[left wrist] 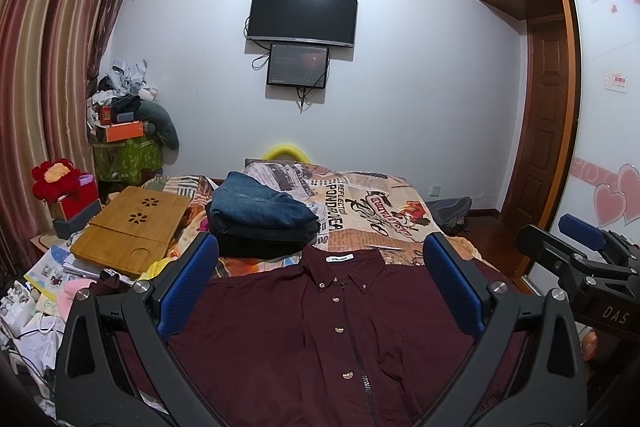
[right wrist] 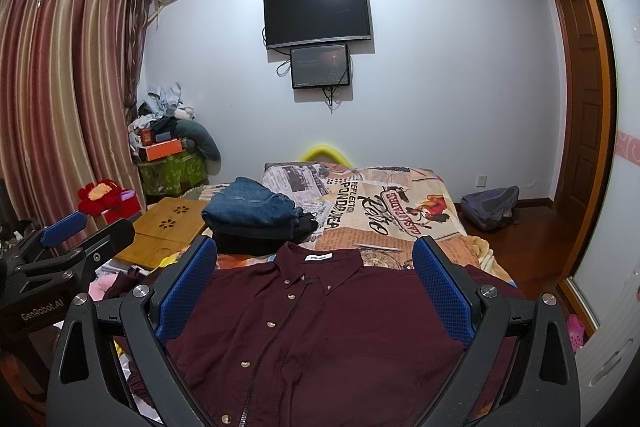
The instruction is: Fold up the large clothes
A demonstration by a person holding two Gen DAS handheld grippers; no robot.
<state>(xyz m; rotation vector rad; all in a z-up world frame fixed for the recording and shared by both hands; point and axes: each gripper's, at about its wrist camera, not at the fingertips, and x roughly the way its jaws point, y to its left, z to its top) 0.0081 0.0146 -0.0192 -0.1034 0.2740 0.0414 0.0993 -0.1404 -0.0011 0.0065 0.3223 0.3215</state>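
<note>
A dark maroon button-up shirt lies flat and face up on the bed, collar toward the far wall; it also shows in the right wrist view. My left gripper is open and empty, held above the shirt's chest, its blue pads wide apart. My right gripper is open and empty too, held above the shirt's right half. The right gripper shows at the right edge of the left wrist view. The left gripper shows at the left edge of the right wrist view.
A stack of folded dark and denim clothes sits on the patterned bedspread beyond the collar. A bamboo lap tray and loose clutter lie to the left. A backpack sits on the floor at right, near the wardrobe.
</note>
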